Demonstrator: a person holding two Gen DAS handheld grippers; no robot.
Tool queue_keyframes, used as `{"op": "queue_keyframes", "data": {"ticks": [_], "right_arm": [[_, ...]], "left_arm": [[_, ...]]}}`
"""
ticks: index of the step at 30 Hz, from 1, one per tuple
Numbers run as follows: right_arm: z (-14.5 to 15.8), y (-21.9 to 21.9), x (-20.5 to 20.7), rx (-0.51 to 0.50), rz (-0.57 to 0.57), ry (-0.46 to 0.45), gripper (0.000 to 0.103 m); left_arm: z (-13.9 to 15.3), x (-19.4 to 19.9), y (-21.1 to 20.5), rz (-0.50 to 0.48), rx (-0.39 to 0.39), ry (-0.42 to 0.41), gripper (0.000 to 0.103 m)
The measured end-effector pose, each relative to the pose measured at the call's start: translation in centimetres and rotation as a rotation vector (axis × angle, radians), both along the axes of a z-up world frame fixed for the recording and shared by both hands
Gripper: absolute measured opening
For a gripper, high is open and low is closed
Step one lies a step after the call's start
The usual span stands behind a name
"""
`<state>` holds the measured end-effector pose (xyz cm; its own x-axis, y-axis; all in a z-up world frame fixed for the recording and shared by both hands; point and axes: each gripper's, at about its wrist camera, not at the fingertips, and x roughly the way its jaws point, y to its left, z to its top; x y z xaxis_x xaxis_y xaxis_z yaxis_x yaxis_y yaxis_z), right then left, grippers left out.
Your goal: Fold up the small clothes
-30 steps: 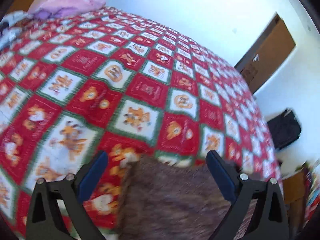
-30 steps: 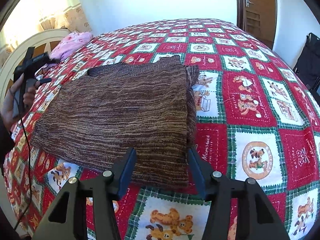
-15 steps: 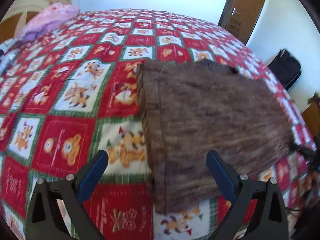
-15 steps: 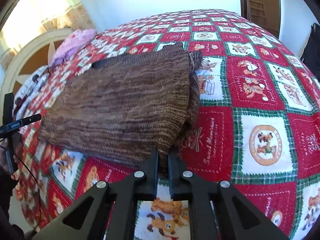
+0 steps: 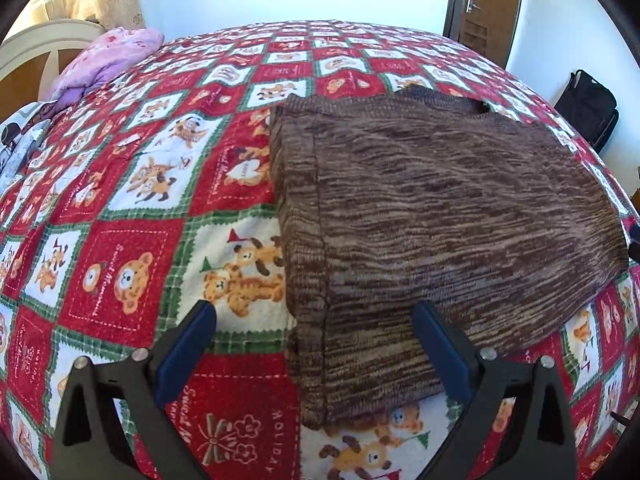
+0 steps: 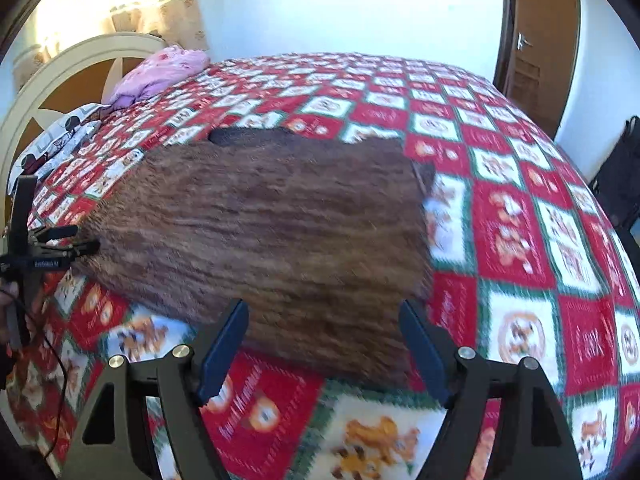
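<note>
The brown sweater point(image 5: 440, 216) lies folded mid-frame on the red quilt point(image 5: 120, 272); left gripper point(image 5: 314, 344) released, right gripper point(image 6: 322, 344) just opening, both over its lower edge

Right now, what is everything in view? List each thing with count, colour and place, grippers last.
sweater: one, brown knit, folded flat on the bedspread.
bedspread: one, red, white and green teddy-bear checks, covers the bed.
pink bedding: one bundle, pink and lilac, at the head end.
headboard: one, cream frame with brown panels, behind the pink bedding.
door: one, brown wood, far wall.
black bag: one, by the wall past the bed.
curtain: one, pale patterned, behind the headboard.
left gripper: black with blue pads, open over the sweater's near corner.
right gripper: black with blue pads, just opened, sweater edge between its jaws.
</note>
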<state>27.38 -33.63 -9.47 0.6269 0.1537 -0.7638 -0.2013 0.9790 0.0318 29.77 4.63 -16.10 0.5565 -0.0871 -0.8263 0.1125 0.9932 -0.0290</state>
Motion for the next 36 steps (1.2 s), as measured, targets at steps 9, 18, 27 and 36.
{"op": "queue_keyframes", "data": {"ticks": [9,18,27,36], "right_arm": [[-4.3,0.7,1.1,-0.039,0.003,0.123,0.078],[-2.5,2.6,0.1,-0.104,0.023,0.055,0.078],[0.0,14.3,-1.2,-0.225,0.271,-0.115,0.078],[-2.2,25.1,-2.9,-0.386,0.502,-0.193,0.062]], "left_arm": [[-0.5,-0.2,0.7,0.003,-0.070,0.004,0.102],[1.5,-1.5,3.8,0.059,-0.091,-0.060,0.102],[3.4,-2.7,12.0,0.190,-0.147,-0.087,0.102],[1.9,-2.5,13.5,0.181,-0.251,-0.028,0.102]]}}
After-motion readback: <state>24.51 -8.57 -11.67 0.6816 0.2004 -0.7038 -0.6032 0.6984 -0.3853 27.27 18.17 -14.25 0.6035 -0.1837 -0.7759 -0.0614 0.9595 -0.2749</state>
